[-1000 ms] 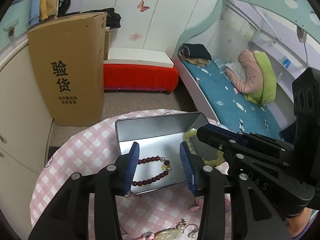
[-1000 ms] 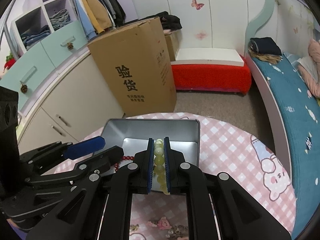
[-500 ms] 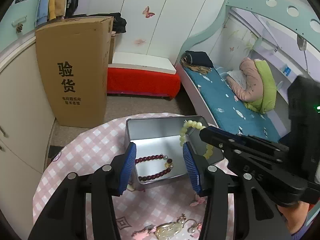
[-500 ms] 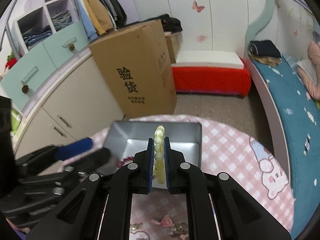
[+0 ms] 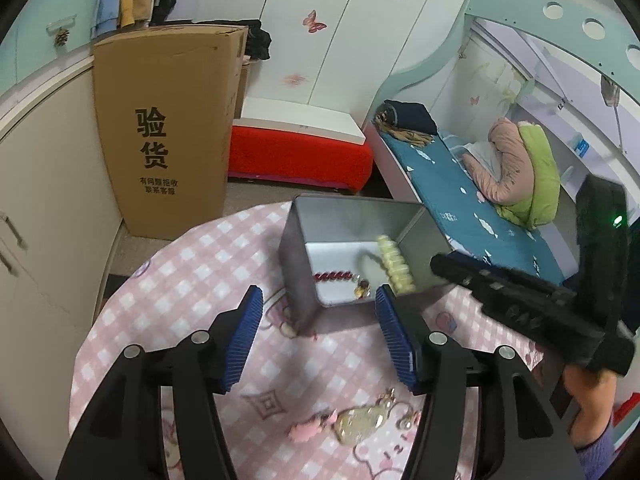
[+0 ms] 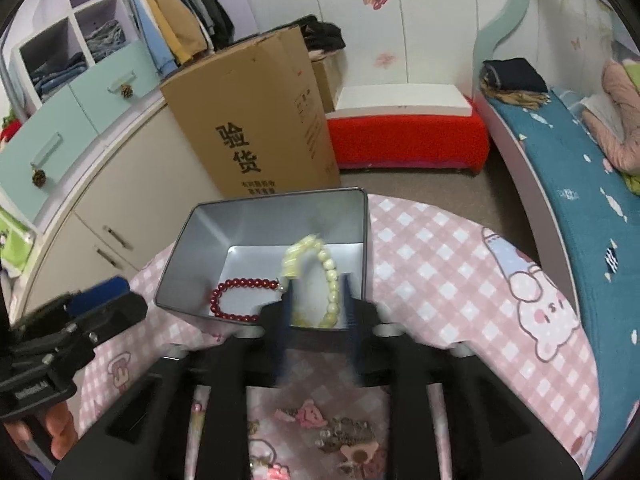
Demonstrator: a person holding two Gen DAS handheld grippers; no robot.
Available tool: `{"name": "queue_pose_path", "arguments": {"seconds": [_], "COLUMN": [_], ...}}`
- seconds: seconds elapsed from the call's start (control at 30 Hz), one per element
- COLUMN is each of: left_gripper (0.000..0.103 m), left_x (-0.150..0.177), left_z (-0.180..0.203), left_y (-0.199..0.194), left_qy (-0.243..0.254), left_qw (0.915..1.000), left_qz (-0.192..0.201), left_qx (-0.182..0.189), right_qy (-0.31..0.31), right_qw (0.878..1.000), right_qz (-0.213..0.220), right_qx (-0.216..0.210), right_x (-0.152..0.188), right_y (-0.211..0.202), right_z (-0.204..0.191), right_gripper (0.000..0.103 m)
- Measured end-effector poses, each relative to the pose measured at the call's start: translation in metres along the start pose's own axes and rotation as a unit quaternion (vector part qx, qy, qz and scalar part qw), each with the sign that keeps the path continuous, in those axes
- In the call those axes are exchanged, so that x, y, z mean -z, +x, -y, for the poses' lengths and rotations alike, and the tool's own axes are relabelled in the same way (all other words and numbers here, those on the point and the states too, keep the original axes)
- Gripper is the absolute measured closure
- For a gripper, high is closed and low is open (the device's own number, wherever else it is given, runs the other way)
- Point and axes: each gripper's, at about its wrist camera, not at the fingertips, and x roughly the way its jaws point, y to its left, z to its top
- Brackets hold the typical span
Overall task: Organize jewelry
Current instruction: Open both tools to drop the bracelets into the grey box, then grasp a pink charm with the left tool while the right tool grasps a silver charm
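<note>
An open metal tin (image 6: pixel 280 216) stands on the round pink-checked table (image 6: pixel 440 264). Inside it lie a dark red bead bracelet (image 6: pixel 236 286) and a pale yellow bead bracelet (image 6: pixel 330 276). My right gripper (image 6: pixel 317 292) hovers over the tin's near edge with its jaws opening. The yellow bracelet hangs blurred between the fingers, and the pads no longer press it. My left gripper (image 5: pixel 319 294) sits just short of the tin (image 5: pixel 296 248); its jaws are opening with nothing between them. The left wrist view shows the yellow bracelet (image 5: pixel 394 266) dropping beside the red bracelet (image 5: pixel 334 277).
Loose jewelry lies on the cloth nearer to me: a pale pendant (image 5: pixel 360 424) and a pink clip (image 5: pixel 310 430). Beyond the table stand a tall cardboard box (image 5: pixel 168 136), a red bench (image 5: pixel 296 156), cabinets on the left and a bed (image 5: pixel 460 200) on the right.
My right gripper's jaws have parted and let go of the yellow bracelet, which drops into the tin. My left gripper has drawn back from the tin and opened wider.
</note>
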Motion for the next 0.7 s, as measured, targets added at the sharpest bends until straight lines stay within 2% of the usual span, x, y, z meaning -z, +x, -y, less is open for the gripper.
{"name": "queue_pose_path", "arguments": {"seconds": [0.1,0.33,0.43,0.7], "left_gripper": [0.046,0.046,0.046,0.048], "left_x": [0.013,0.05,0.067,0.095], "left_z": [-0.002,-0.007,-0.008,-0.005], "left_y": [-0.008,-0.014,-0.011,0.004], "left_qy": [0.007,0.027,0.029,0.047], "left_qw": [0.9999,0.9992,0.9989,0.9969], "left_qz": [0.002,-0.012,-0.025,-0.053], "left_qx": [-0.012,-0.025,-0.025,-0.035], "right_qy": [-0.012,-0.018,-0.015,0.003], "right_qw": [1.0,0.999,0.999,0.999], "right_qz": [0.016,0.036,0.037,0.02], "right_qx": [0.013,0.011,0.018,0.025], "right_x": [0.005,0.031,0.05,0.108], "right_y": [-0.016,-0.052,-0.06,-0.063], "right_z": [-0.005,-0.003,0.002,0.009], "right_gripper": [0.054,0.054,0.05,0.05]}}
